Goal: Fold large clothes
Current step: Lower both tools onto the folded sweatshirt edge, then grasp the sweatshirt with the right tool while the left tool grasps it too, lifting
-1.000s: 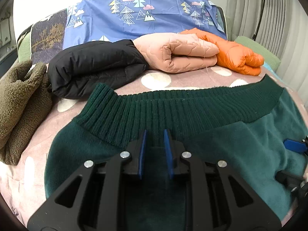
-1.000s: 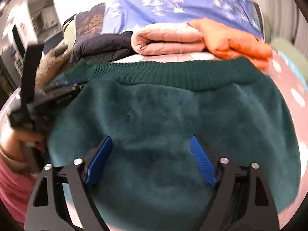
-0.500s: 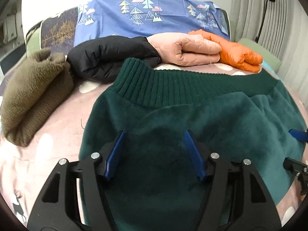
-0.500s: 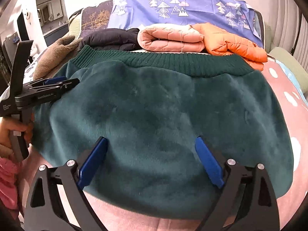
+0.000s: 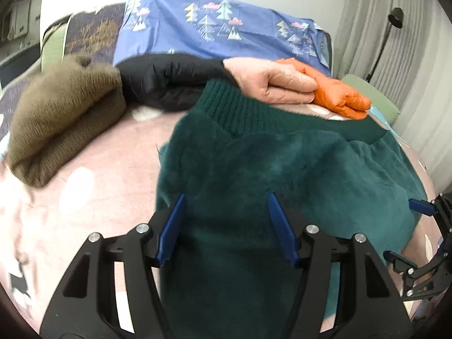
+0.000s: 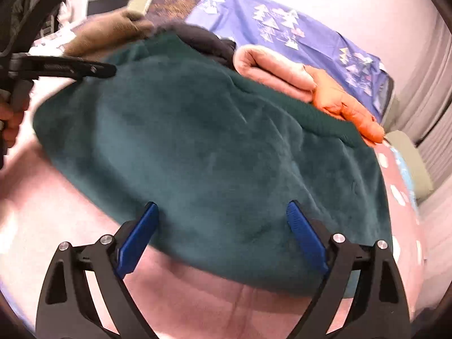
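A dark green fleece sweater (image 5: 282,175) with a ribbed hem (image 5: 240,107) lies folded on the pink bed cover; it also shows in the right wrist view (image 6: 214,152). My left gripper (image 5: 226,226) is open and empty, its blue pads over the sweater's left part. My right gripper (image 6: 223,240) is open and empty at the sweater's near edge. The left gripper shows in the right wrist view (image 6: 93,69) at the sweater's far left edge, and the right gripper shows at the right rim of the left wrist view (image 5: 423,207).
Folded clothes lie along the back: an olive fleece (image 5: 62,113), a black jacket (image 5: 172,79), a pink quilted jacket (image 5: 271,82) and an orange jacket (image 5: 341,96). A blue tree-print cloth (image 5: 214,31) covers the headboard. The pink bed cover (image 5: 84,186) extends left. Curtains hang at right.
My left gripper let go of the sweater, opened, and drew back to the left. The right gripper stayed open and tilted, pulling back to the sweater's near edge.
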`<state>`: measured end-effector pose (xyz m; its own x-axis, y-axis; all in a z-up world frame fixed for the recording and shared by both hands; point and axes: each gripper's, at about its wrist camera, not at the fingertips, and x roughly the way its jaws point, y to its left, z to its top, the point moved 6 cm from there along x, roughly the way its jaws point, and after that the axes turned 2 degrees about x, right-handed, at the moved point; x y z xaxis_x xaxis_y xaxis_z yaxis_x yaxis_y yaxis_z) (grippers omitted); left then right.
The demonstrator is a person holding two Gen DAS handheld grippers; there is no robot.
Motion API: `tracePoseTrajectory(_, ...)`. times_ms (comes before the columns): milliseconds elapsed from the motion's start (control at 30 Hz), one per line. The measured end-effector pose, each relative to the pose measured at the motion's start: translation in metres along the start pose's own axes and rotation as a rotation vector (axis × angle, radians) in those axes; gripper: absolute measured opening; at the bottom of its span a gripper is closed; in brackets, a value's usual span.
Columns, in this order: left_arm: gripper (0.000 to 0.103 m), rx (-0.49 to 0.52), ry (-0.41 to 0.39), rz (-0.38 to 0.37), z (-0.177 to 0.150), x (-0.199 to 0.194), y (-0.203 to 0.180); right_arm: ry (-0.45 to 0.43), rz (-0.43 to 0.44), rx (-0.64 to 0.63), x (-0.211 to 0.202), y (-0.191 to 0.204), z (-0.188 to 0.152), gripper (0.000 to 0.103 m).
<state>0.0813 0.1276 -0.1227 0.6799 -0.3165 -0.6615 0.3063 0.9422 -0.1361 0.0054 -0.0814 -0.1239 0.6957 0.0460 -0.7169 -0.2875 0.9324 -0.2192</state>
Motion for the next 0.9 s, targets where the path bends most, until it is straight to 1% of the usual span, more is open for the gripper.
tracePoseTrajectory(67, 0.063, 0.022, -0.021, 0.043, 0.005, -0.011, 0.008, -0.076, 0.038, 0.001, -0.022, 0.000, 0.009, 0.092)
tracePoseTrajectory(100, 0.063, 0.013, -0.025, 0.067, 0.006, -0.015, 0.019, -0.112, 0.046, -0.019, -0.030, 0.004, 0.015, 0.092)
tracePoseTrajectory(133, 0.063, -0.006, -0.027, 0.076, 0.006, -0.017, 0.028, -0.163, 0.066, -0.061, -0.042, 0.015, 0.020, 0.092)
tracePoseTrajectory(167, 0.063, -0.032, -0.029, 0.075, 0.006, -0.018, 0.038, -0.189, 0.092, -0.096, -0.046, 0.028, 0.025, 0.092)
tracePoseTrajectory(200, 0.063, -0.069, -0.027, 0.055, 0.005, -0.017, 0.049, -0.204, 0.129, -0.139, -0.050, 0.043, 0.027, 0.092)
tracePoseTrajectory(267, 0.063, -0.108, -0.010, -0.008, 0.001, -0.010, 0.059, -0.197, 0.181, -0.215, -0.050, 0.074, 0.026, 0.092)
tracePoseTrajectory(367, 0.063, -0.101, 0.029, -0.120, 0.000, 0.006, 0.062, -0.190, 0.234, -0.326, -0.042, 0.119, 0.024, 0.092)
tracePoseTrajectory(433, 0.063, -0.091, 0.053, -0.179, 0.005, 0.018, 0.062, -0.187, 0.259, -0.395, -0.038, 0.146, 0.023, 0.092)
tracePoseTrajectory(500, 0.064, -0.085, 0.072, -0.228, 0.010, 0.031, 0.062, -0.185, 0.280, -0.435, -0.031, 0.165, 0.027, 0.092)
tracePoseTrajectory(567, 0.066, -0.089, 0.098, -0.272, 0.012, 0.045, 0.062, -0.175, 0.275, -0.474, -0.022, 0.181, 0.030, 0.092)
tracePoseTrajectory(667, 0.073, -0.146, 0.133, -0.343, 0.012, 0.069, 0.070, -0.158, 0.250, -0.513, -0.006, 0.197, 0.035, 0.092)
tracePoseTrajectory(733, 0.076, -0.175, 0.140, -0.381, 0.011, 0.080, 0.074, -0.146, 0.222, -0.527, 0.005, 0.203, 0.038, 0.092)
tracePoseTrajectory(800, 0.077, -0.200, 0.126, -0.427, 0.011, 0.089, 0.076, -0.132, 0.186, -0.540, 0.015, 0.212, 0.038, 0.092)
tracePoseTrajectory(833, 0.077, -0.216, 0.122, -0.449, 0.011, 0.092, 0.077, -0.130, 0.169, -0.544, 0.022, 0.215, 0.038, 0.089)
tracePoseTrajectory(867, 0.076, -0.228, 0.120, -0.466, 0.012, 0.095, 0.077, -0.130, 0.162, -0.542, 0.029, 0.218, 0.039, 0.079)
tracePoseTrajectory(900, 0.074, -0.231, 0.119, -0.474, 0.013, 0.095, 0.077, -0.129, 0.168, -0.529, 0.034, 0.218, 0.042, 0.074)
